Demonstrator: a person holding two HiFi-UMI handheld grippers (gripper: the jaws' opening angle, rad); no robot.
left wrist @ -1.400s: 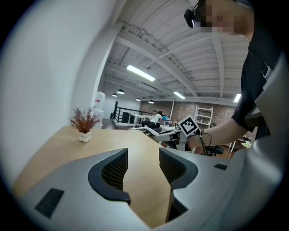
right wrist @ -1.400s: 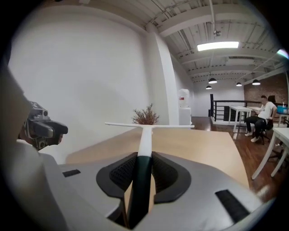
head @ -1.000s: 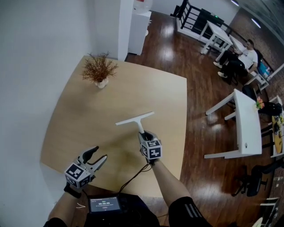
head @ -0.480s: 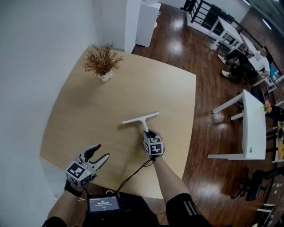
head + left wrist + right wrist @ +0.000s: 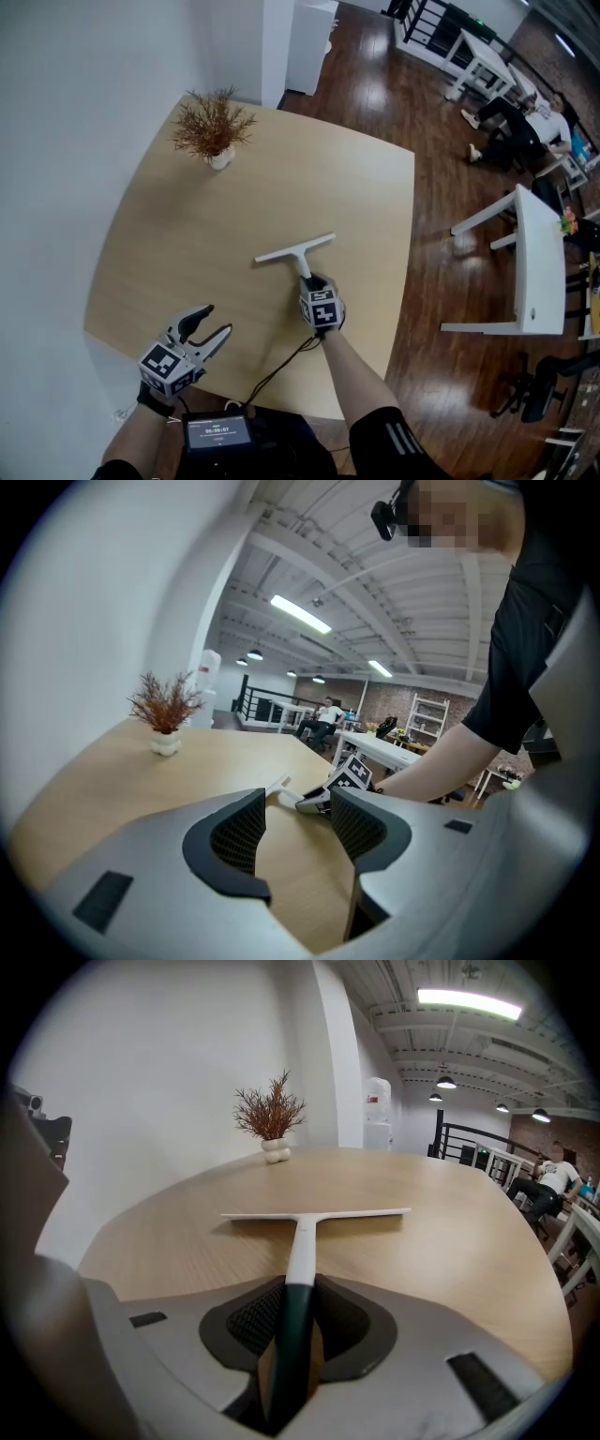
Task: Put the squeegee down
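Currently, right gripper (image 5: 298,1312) fingers are clenched on the squeegee (image 5: 314,1215) handle, blade down at the desk (image 5: 187,225); left gripper (image 5: 295,822) fingers are released, grasping nothing

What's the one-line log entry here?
right gripper: shut on white T-shaped squeegee | blade low over light wooden table, contact unclear | left gripper: open, empty

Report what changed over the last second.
The right hand-held gripper has lowered the squeegee toward the table. Its blade now sits at or just above the wood. Nothing was let go: the jaws stay shut on the handle. The left hand-held gripper stays open and empty near the table's front edge, and the potted plant has not moved.
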